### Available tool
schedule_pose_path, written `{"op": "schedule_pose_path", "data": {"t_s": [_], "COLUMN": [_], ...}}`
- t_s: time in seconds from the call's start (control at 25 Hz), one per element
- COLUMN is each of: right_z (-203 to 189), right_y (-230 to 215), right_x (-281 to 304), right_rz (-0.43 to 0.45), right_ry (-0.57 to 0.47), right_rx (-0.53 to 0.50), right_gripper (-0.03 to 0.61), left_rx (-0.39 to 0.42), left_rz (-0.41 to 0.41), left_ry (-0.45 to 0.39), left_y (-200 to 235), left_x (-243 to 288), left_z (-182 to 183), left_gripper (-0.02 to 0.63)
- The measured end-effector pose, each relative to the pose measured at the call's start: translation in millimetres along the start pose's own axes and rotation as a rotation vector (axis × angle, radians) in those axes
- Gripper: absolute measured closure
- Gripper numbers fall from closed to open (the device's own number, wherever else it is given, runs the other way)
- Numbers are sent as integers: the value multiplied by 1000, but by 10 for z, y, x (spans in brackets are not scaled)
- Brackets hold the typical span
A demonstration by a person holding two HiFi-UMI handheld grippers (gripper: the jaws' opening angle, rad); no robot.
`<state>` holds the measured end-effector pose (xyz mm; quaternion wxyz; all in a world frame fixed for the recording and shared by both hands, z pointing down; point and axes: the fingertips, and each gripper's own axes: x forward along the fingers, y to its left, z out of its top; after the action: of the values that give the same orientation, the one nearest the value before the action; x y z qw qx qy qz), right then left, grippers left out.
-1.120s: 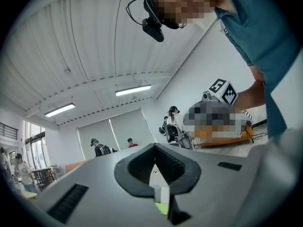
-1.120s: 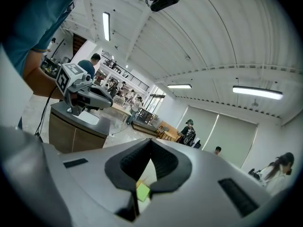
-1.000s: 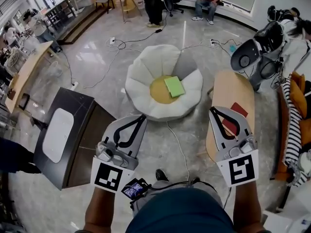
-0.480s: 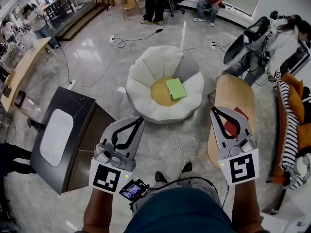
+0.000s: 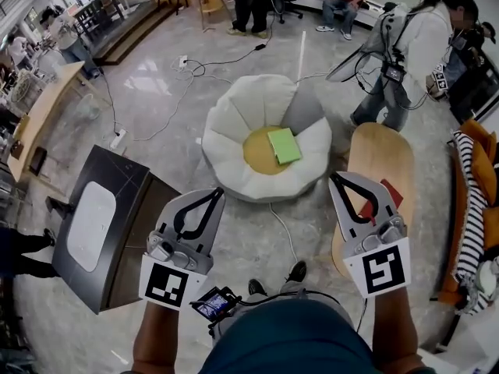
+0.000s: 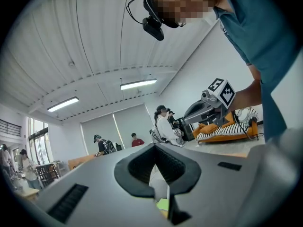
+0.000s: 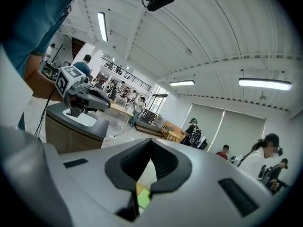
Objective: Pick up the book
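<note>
Head view: green book point(image 5: 284, 145) lies on the flower cushion point(image 5: 234, 123), its yellow centre, twelve o'clock of both grippers. Fingers of left gripper point(image 5: 214, 195) and right gripper point(image 5: 337, 179) are closed, empty; open one before reaching the book's edge.

Left gripper point(image 5: 212, 195): grey shell, black jaw pads.
Right gripper point(image 5: 338, 179): same grey and black.
Marker cube point(image 5: 168, 284): black-and-white squares, at each gripper's rear.
Shirt point(image 5: 288, 341): teal, short-sleeved.
</note>
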<state>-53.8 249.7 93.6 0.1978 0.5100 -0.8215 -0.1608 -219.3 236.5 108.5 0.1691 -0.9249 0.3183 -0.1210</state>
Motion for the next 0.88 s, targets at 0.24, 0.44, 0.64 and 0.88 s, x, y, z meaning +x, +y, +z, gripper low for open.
{"op": "schedule_pose_path", "data": {"t_s": [0.24,0.44,0.64,0.88], "right_z": [-279,-489,-703,-953], "right_y": [-476,-824,-1008,-1172], "right_x": [-26,-75,-56,153], "right_rz": [8,18,19,-10], "right_ry": [-11,-29,-25,16], "right_rx": [16,35,52,76], "right_gripper": [566,566,566,566], "left_rx": [-13,-2,-4,-6], "left_rz": [18,27,1,-39], "left_ry": [8,10,25,28], "left_y": [-95,-259,-371,-262], "left_x": [486,869,1154,1491], "left_z": [155,346,349,165], "left_gripper": [609,609,609,609]}}
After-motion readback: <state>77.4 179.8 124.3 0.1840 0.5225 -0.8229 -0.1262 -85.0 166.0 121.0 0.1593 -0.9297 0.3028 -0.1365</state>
